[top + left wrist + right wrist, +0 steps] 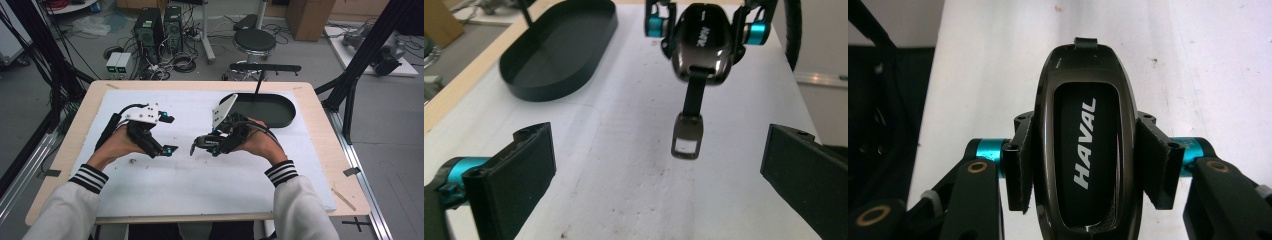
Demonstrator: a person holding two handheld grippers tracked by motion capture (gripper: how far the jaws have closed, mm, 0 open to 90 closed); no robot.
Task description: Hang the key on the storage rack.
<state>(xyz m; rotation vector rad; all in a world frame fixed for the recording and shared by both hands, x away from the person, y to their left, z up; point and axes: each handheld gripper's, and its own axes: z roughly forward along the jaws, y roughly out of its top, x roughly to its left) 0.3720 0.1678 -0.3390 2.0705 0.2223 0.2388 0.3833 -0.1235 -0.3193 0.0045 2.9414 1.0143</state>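
Observation:
A glossy black HAVAL key fob (1085, 145) sits clamped between the pads (1154, 165) of my right gripper (1085, 167), which is shut on its sides. In the high view that gripper (214, 142) hovers just above the white mat, right of centre, with the fob (201, 142) pointing left. From the fob (701, 42) a short black strap ends in a metal buckle (686, 142) that hangs toward my left gripper (656, 155). The left gripper (171, 134) faces it from the left, its jaws wide apart and holding nothing.
A black oval tray (282, 111) lies at the back right of the white foam mat (200, 185), seen as well in the left gripper view (559, 55). The mat covers a wooden table (325, 130). Beyond stand a stool, computers and cables on the floor.

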